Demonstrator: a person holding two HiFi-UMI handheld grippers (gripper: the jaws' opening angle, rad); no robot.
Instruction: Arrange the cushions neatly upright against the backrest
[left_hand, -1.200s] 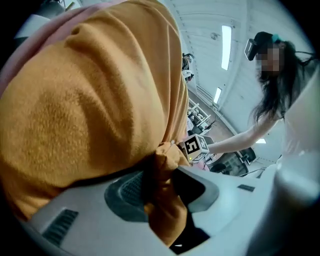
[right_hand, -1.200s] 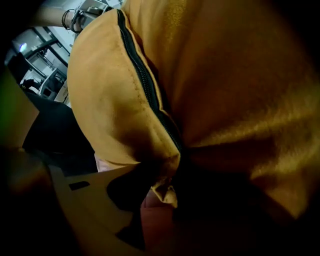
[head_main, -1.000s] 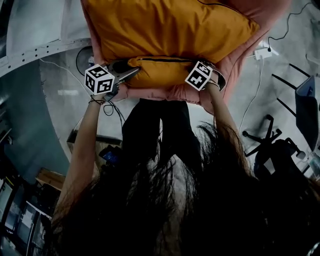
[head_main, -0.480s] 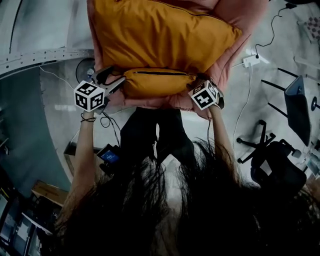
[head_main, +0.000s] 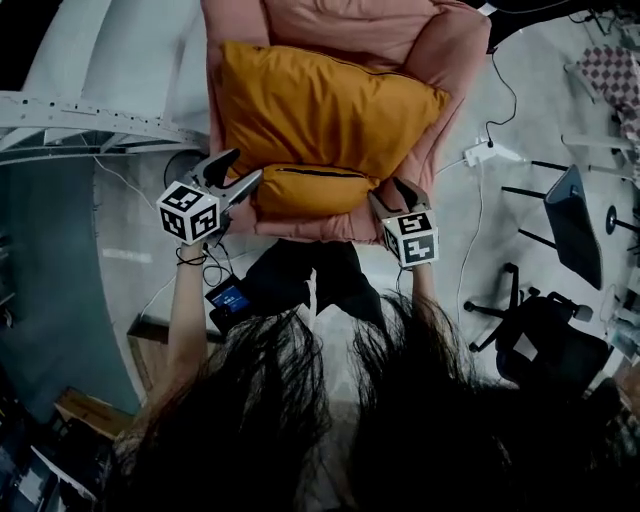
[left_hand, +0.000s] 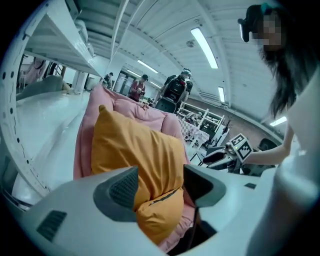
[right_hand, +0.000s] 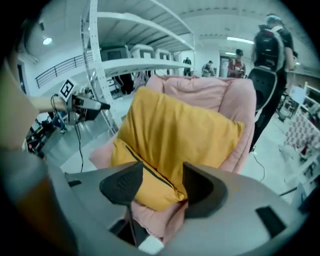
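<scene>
Head view: the orange cushion (head_main: 320, 110) leans against the backrest of the pink armchair (head_main: 350, 25), its zipped lower edge folded forward on the seat. The left tool (head_main: 243, 166) and right tool (head_main: 392, 192) hover just off that edge.

Left gripper view: the jaws stand wide, having just been opening, with nothing gripped. The cushion lies beyond them.

Right gripper view: these jaws are also wide, having just been opening, and apparently clear of the cushion.

- Orange cushion (head_main: 320, 115): large, plump, rectangular, upper centre of the head view; stands leaning on the pink backrest (head_main: 330, 25).
- Dark zipper (head_main: 310, 172): runs along the cushion's lower edge, which bulges forward over the seat.
- Pink padded arms (head_main: 455, 60): flank the cushion on both sides.
</scene>
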